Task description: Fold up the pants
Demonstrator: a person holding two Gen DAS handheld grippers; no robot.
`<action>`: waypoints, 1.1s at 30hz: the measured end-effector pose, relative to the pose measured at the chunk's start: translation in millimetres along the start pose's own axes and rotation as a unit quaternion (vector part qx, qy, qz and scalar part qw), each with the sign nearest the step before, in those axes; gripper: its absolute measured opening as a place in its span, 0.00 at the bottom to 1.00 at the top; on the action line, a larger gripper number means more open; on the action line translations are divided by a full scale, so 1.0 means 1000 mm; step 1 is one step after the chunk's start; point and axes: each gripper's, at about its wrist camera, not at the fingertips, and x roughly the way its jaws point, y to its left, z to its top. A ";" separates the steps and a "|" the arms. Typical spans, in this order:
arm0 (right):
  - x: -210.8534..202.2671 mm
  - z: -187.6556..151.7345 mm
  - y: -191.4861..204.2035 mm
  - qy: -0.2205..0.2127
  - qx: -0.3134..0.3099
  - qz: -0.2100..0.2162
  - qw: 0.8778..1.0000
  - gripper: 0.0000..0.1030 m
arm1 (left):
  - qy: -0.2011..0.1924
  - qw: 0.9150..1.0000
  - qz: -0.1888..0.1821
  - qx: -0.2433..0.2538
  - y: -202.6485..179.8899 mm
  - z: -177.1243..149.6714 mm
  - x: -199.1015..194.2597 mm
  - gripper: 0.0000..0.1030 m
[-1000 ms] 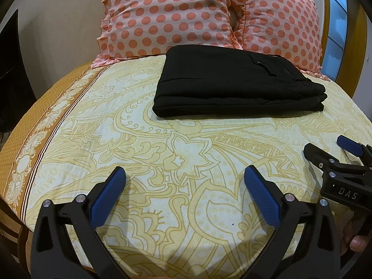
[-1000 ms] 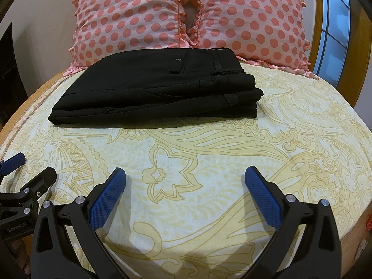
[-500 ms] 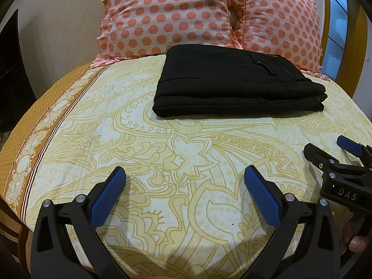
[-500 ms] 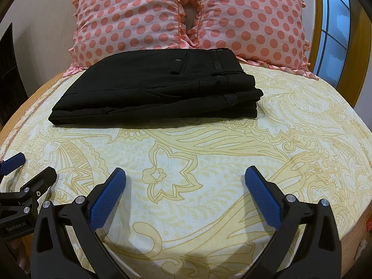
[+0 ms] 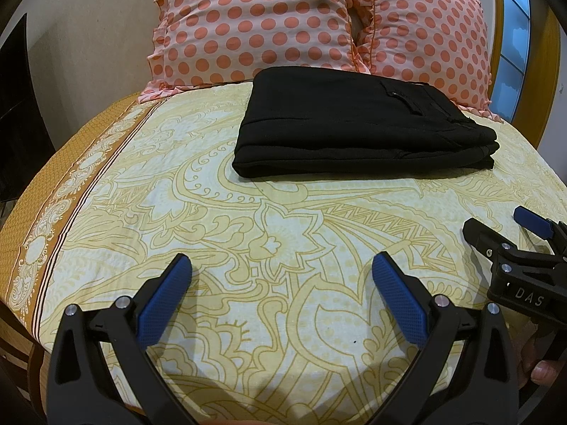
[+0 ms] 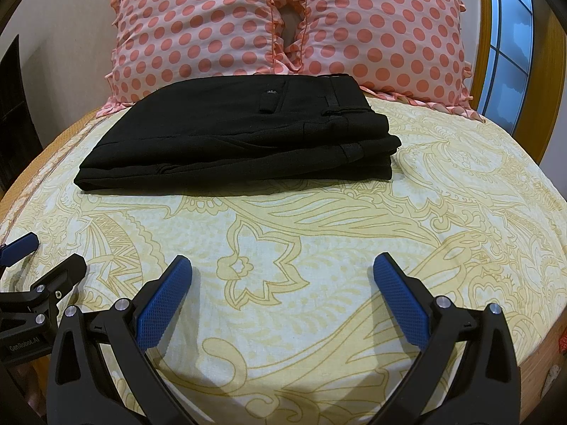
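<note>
Black pants lie folded in a flat stack on the bed, near the pillows; they also show in the right wrist view, waistband to the right. My left gripper is open and empty, low over the sheet, well short of the pants. My right gripper is open and empty, likewise short of the pants. The right gripper shows at the right edge of the left wrist view; the left gripper shows at the left edge of the right wrist view.
The bed has a yellow patterned sheet with an orange border on the left. Two pink polka-dot pillows stand against the wall behind the pants. A wooden-framed window is at right.
</note>
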 end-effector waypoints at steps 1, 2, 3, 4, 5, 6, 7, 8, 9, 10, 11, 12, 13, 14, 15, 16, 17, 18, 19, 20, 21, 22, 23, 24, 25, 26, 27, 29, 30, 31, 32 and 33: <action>0.000 0.000 0.000 0.000 0.000 0.000 1.000 0.99 | 0.000 1.000 0.000 0.000 0.000 0.000 0.000 0.98; 0.000 0.000 0.000 0.000 0.000 0.000 1.000 0.99 | 0.000 1.000 0.000 0.000 0.000 0.000 0.000 0.98; 0.000 0.000 0.000 0.000 0.000 0.000 1.000 0.99 | 0.000 1.000 0.000 0.000 0.000 0.000 0.000 0.98; 0.000 0.000 0.000 0.000 0.000 0.000 1.000 0.99 | 0.001 1.000 0.000 0.000 0.000 0.000 0.000 0.98; 0.000 0.000 0.000 0.000 0.000 0.000 1.000 0.99 | 0.000 1.000 0.000 0.000 0.000 0.001 0.000 0.98; 0.000 0.000 0.000 0.000 0.000 0.000 1.000 0.99 | 0.000 1.000 0.000 0.000 0.000 0.001 0.000 0.98; 0.000 0.000 0.000 0.000 0.000 0.000 1.000 0.99 | 0.000 1.000 0.000 0.000 0.000 0.000 0.000 0.98; 0.000 0.000 0.000 0.000 0.000 0.000 1.000 0.99 | 0.000 1.000 0.000 0.000 0.000 0.001 0.000 0.98; 0.000 0.000 0.000 0.000 0.000 0.000 1.000 0.99 | 0.000 1.000 0.000 0.000 0.000 0.000 0.000 0.98; 0.000 0.000 0.000 0.000 0.000 0.000 1.000 0.99 | 0.000 1.000 0.000 0.000 0.001 0.001 0.000 0.98; 0.000 0.000 0.000 -0.001 0.000 0.000 1.000 0.99 | 0.000 1.000 0.000 0.000 0.001 0.001 0.000 0.98; 0.000 0.000 0.000 -0.001 0.000 0.000 1.000 0.99 | 0.000 1.000 -0.001 0.000 0.001 0.001 0.000 0.98; 0.000 0.000 0.000 -0.001 0.000 0.000 1.000 0.99 | 0.001 1.000 -0.001 0.000 0.001 0.000 0.000 0.98; 0.000 0.000 0.000 -0.001 0.000 0.000 1.000 0.99 | 0.001 1.000 -0.001 0.000 0.000 0.000 0.000 0.98; 0.000 0.000 0.000 -0.001 0.000 0.000 1.000 0.99 | 0.000 1.000 -0.001 0.000 0.000 0.000 0.000 0.98; 0.000 0.000 0.000 -0.001 0.000 0.000 1.000 0.99 | 0.000 1.000 -0.001 0.001 0.000 0.000 0.000 0.98; 0.000 0.000 0.000 -0.001 0.000 0.000 1.000 0.99 | -0.001 1.000 -0.001 0.001 -0.001 0.000 0.000 0.98; 0.000 0.000 0.000 -0.001 0.001 -0.001 1.000 0.99 | -0.002 1.000 -0.001 0.001 0.000 0.000 0.000 0.98; 0.000 0.000 0.000 -0.001 0.001 -0.001 1.000 0.99 | -0.002 1.000 -0.001 0.001 -0.001 0.000 0.000 0.98; 0.000 0.000 0.000 -0.001 0.001 -0.001 1.000 0.99 | -0.002 1.000 -0.001 0.001 -0.001 0.000 0.000 0.98; 0.000 -0.001 0.000 -0.001 0.001 -0.001 1.000 0.99 | -0.002 1.000 -0.001 0.001 -0.001 0.000 0.000 0.98; 0.000 -0.001 0.000 -0.001 0.001 -0.001 1.000 0.99 | -0.002 1.000 -0.001 0.001 -0.001 0.000 0.000 0.98; 0.000 -0.001 0.001 -0.001 0.001 -0.001 1.000 0.99 | -0.002 1.000 -0.001 0.001 -0.001 0.000 0.000 0.98; 0.000 -0.001 0.000 -0.001 0.001 -0.001 1.000 0.99 | -0.002 1.000 -0.001 0.001 -0.002 -0.001 0.000 0.98; 0.000 -0.001 0.000 -0.001 0.001 -0.001 1.000 0.99 | -0.002 1.000 -0.001 0.001 -0.002 0.000 0.000 0.98; 0.000 -0.001 0.001 -0.001 0.001 -0.001 1.000 0.99 | -0.002 1.000 -0.001 0.001 -0.001 0.000 0.000 0.98; 0.000 -0.001 0.001 -0.001 0.001 -0.001 1.000 0.99 | -0.002 1.000 -0.001 0.001 -0.002 0.000 0.000 0.98; 0.000 -0.001 0.000 -0.001 0.001 -0.001 1.000 0.99 | -0.002 1.000 -0.001 0.001 -0.001 0.000 0.000 0.98; 0.000 -0.001 0.001 -0.001 0.001 -0.001 1.000 0.99 | -0.001 1.000 0.000 0.001 -0.002 0.000 0.000 0.98; 0.000 -0.001 0.001 -0.001 0.001 -0.001 1.000 0.99 | -0.001 1.000 -0.001 0.000 -0.001 0.000 0.000 0.98; 0.000 -0.001 0.001 -0.001 0.001 -0.001 1.000 0.99 | -0.001 1.000 -0.001 0.000 -0.001 0.000 0.000 0.98; 0.000 -0.001 0.001 -0.001 0.001 -0.001 1.000 0.99 | -0.001 1.000 -0.001 0.000 -0.001 0.000 0.000 0.98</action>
